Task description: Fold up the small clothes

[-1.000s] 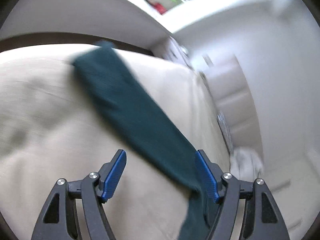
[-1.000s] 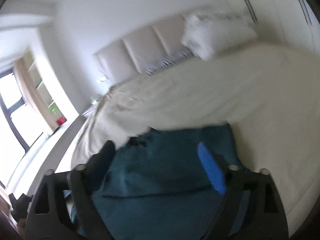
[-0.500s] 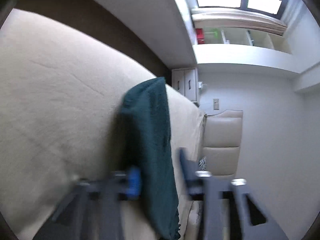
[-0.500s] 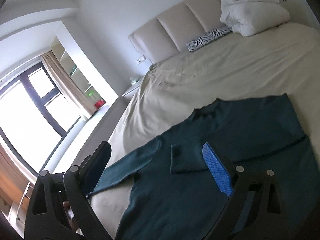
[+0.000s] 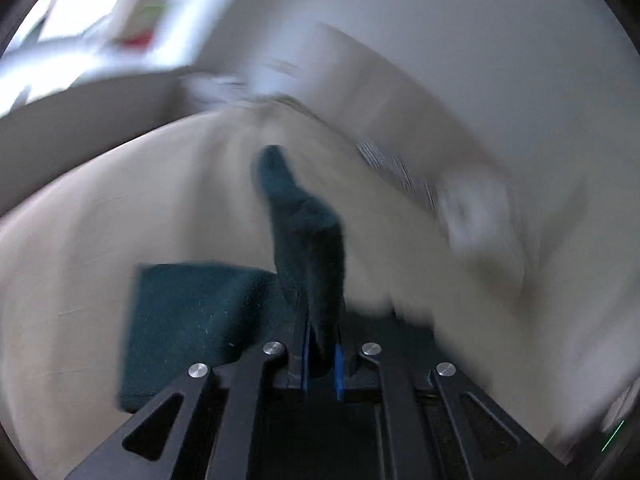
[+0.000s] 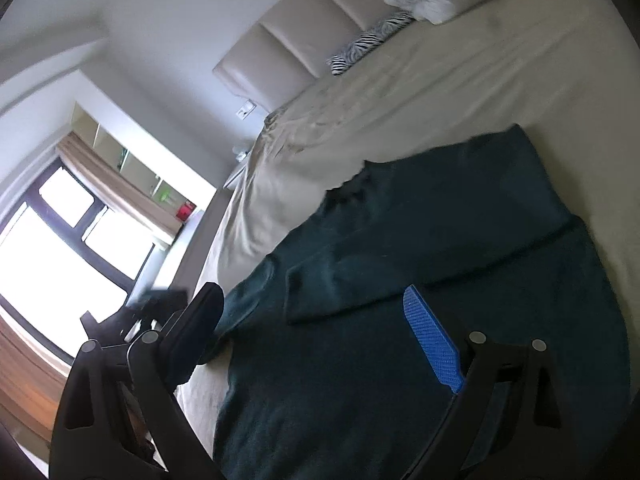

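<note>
On the bed (image 6: 460, 80), with the padded headboard (image 6: 304, 28) as the landmark, a dark green sweater (image 6: 420, 280) lies spread flat on the beige cover, well short of the headboard and toward the foot of the bed. Half a second ago the left tool was open around the hanging sleeve; now the left tool (image 5: 322, 354) is clenched on that sleeve (image 5: 308, 232), its blue pads pressed together with the knit bunched between them. The cloth rises from the jaws and points away toward the headboard, while a flat panel of the sweater lies just left of the tool. The left view is heavily smeared, so the hand seems to be swinging fast. I judge this to be the start of folding the second sleeve across the body, since in the right view one sleeve (image 6: 332, 284) already lies folded over the chest.

The right tool (image 6: 316, 332) is released, its fingers wide apart, hovering low over the hem end of the sweater, on the side farthest from the headboard, tilted so the window sits to its left. It grips nothing. It looks placed to pin or smooth the body while the left hand carries the sleeve over.
</note>
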Motion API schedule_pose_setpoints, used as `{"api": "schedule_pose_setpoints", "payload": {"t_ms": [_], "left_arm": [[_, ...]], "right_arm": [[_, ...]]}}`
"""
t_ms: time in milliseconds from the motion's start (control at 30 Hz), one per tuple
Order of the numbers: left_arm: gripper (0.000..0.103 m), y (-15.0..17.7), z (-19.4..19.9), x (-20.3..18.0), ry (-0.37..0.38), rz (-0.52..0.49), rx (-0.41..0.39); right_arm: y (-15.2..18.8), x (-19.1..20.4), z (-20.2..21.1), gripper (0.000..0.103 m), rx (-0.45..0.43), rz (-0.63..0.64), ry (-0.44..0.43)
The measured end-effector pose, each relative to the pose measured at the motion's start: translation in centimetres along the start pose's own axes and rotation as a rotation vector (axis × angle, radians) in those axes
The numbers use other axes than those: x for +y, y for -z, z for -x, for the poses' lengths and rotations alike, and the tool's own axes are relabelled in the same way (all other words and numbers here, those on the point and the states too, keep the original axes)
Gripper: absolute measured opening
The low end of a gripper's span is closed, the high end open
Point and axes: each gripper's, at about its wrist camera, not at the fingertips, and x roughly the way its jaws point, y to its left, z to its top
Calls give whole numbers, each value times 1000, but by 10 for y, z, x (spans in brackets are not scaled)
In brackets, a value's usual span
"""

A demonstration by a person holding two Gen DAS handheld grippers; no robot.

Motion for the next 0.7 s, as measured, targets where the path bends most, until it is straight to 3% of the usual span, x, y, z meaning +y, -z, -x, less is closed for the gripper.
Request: {"api": "schedule_pose_setpoints", "payload": {"t_ms": [67,100,133,200,300,333,367,500,667,700], "left_arm": [[11,41,-30,-69,-72,-302,51],[13,69,-48,-93,-104,-417,99],[14,89,-61,-104,-104,-462,146],[18,121,-78,-105,-79,-451,227],[36,132,-73,-86,-46,-392,233],[57,129,-67,-81,-53,-368,222],[69,124,-64,-77,-66,-353,206],[70,97,-46,-38,-27,-234,145],[70,110,-44,-10,-38,-145,173],[70,112,-41,-8,-27,-127,168]], "right_arm": [[-3,-18,-6,92,26,-44,-16],[-5,-27,-10,90,45,-69,-20],[-6,-36,-15,90,68,-92,-20],[-10,-51,-28,88,115,-136,-41],[-14,-64,-52,84,175,-178,-58],[-15,-65,-64,83,198,-186,-71],[-15,-64,-71,82,213,-187,-80],[-9,-54,-116,74,306,-194,-92],[7,-26,-162,63,421,-145,-67],[11,-20,-171,55,447,-117,-45]]}}
